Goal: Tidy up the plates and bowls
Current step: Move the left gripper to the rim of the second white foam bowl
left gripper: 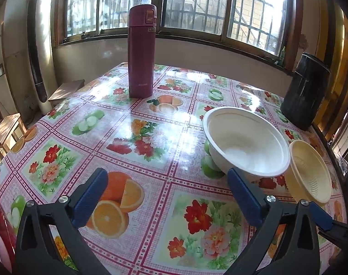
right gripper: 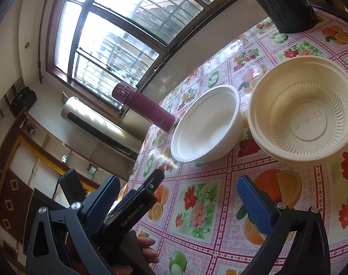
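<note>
Two bowls stand side by side on the fruit-print tablecloth point(left gripper: 137, 137). The white bowl point(left gripper: 245, 142) point(right gripper: 206, 126) is on the left and the ribbed cream bowl point(left gripper: 311, 171) point(right gripper: 304, 112) on the right, both mouth up and holding nothing. My left gripper point(left gripper: 168, 194) is open, its blue pads wide apart over bare cloth, and its right fingertip sits just short of the white bowl's near rim. My right gripper point(right gripper: 177, 204) is open too, below the bowls and touching neither. The left gripper's black body point(right gripper: 137, 208) crosses just inside the right gripper's left finger.
A tall maroon flask point(left gripper: 140, 52) stands at the far side of the table. A black canister point(left gripper: 304, 91) sits at the far right corner behind the bowls. A person's hand point(right gripper: 146, 249) holds the left gripper. Wooden stools point(left gripper: 4, 130) stand off the table's left edge.
</note>
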`<action>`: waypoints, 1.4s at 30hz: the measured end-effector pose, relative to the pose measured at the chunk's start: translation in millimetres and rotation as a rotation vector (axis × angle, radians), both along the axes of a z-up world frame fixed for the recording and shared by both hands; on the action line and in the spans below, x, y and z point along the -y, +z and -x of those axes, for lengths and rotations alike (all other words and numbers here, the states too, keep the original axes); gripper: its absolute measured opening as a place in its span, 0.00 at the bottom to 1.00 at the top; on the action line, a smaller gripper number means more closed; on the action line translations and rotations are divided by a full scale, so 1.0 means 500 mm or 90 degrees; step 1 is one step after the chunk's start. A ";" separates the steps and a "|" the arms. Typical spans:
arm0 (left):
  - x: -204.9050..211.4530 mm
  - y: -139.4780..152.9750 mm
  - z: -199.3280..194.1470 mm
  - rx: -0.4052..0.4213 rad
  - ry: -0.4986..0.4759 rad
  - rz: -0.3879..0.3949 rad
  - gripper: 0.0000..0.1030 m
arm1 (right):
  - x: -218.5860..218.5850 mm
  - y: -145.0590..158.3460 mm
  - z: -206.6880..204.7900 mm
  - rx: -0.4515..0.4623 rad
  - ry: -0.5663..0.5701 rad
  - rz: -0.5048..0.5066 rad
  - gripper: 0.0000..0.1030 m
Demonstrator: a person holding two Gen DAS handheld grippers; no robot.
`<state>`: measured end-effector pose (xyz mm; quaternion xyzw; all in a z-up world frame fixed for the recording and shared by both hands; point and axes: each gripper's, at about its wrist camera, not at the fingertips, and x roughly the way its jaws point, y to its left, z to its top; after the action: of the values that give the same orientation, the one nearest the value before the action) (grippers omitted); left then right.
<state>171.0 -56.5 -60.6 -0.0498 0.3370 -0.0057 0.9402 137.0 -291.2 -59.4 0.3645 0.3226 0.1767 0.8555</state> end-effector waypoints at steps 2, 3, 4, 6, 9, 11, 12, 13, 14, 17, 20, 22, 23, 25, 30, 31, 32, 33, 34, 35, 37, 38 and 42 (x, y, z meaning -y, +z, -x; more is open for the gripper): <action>-0.001 -0.001 0.000 -0.002 -0.001 0.002 1.00 | 0.001 -0.001 0.000 -0.002 -0.001 -0.003 0.99; 0.000 -0.001 0.000 -0.003 -0.001 0.002 1.00 | 0.002 -0.001 -0.001 -0.002 -0.002 -0.003 0.99; 0.000 -0.002 0.000 -0.004 -0.002 0.001 1.00 | 0.002 -0.001 0.000 -0.002 -0.003 -0.003 0.99; 0.001 -0.002 -0.001 -0.005 -0.003 0.001 1.00 | 0.002 -0.002 -0.003 -0.003 -0.003 -0.003 0.99; 0.001 -0.004 -0.001 -0.008 -0.005 0.000 1.00 | 0.002 -0.003 -0.003 -0.005 -0.001 -0.003 0.99; 0.000 -0.004 0.000 -0.008 -0.004 -0.001 1.00 | 0.001 -0.004 -0.003 -0.006 -0.001 -0.003 0.99; 0.000 -0.004 -0.001 -0.008 -0.004 -0.003 1.00 | 0.000 -0.004 -0.004 -0.006 0.000 -0.002 0.99; 0.000 -0.005 -0.001 -0.009 -0.005 -0.001 1.00 | 0.000 -0.004 -0.004 -0.007 0.002 -0.002 0.99; 0.000 -0.005 -0.001 -0.010 -0.006 0.000 1.00 | -0.001 -0.005 -0.004 -0.007 0.002 -0.002 0.99; 0.001 -0.005 -0.001 -0.010 -0.005 -0.004 1.00 | -0.003 -0.005 -0.005 -0.007 0.003 0.000 0.99; 0.001 -0.005 -0.001 -0.011 -0.006 -0.003 1.00 | -0.004 -0.004 -0.004 -0.007 0.001 -0.001 0.99; 0.001 -0.006 -0.001 -0.013 -0.007 -0.001 1.00 | -0.005 -0.005 -0.004 -0.009 0.001 -0.002 0.99; 0.001 -0.006 -0.002 -0.014 -0.008 0.000 1.00 | -0.004 -0.006 -0.004 -0.009 0.000 -0.003 0.99; 0.001 -0.007 -0.002 -0.015 -0.007 -0.002 1.00 | -0.004 -0.006 -0.005 -0.010 0.000 -0.003 0.99; 0.000 -0.008 -0.002 -0.018 -0.007 -0.001 1.00 | -0.002 -0.008 -0.004 -0.009 -0.003 -0.002 0.99; -0.001 -0.009 -0.002 -0.018 -0.008 0.002 1.00 | -0.001 -0.009 -0.004 -0.010 -0.003 -0.004 0.99; -0.001 -0.009 -0.002 -0.019 -0.009 0.004 1.00 | 0.000 -0.010 -0.003 -0.011 -0.003 -0.006 0.99; -0.001 -0.009 -0.002 -0.020 -0.010 0.003 1.00 | 0.001 -0.010 -0.003 -0.010 -0.006 -0.005 0.99; 0.000 -0.010 -0.003 -0.020 -0.009 -0.001 1.00 | 0.002 -0.010 -0.003 -0.010 -0.007 -0.003 0.99; 0.000 -0.011 -0.003 -0.021 -0.009 -0.001 1.00 | 0.003 -0.010 -0.002 -0.011 -0.008 -0.003 0.99; 0.000 -0.012 -0.004 -0.025 -0.012 0.005 1.00 | 0.005 -0.010 -0.001 -0.008 -0.011 -0.006 0.99; 0.000 -0.013 -0.004 -0.025 -0.012 0.003 1.00 | 0.005 -0.009 -0.001 -0.006 -0.013 -0.003 0.99; 0.000 -0.015 -0.006 -0.030 -0.014 0.004 1.00 | 0.004 -0.009 -0.001 -0.008 -0.014 -0.002 0.99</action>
<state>174.1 -56.5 -68.1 -0.0493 0.3597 -0.0160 0.9316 137.6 -293.0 -64.0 0.3705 0.3235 0.1659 0.8547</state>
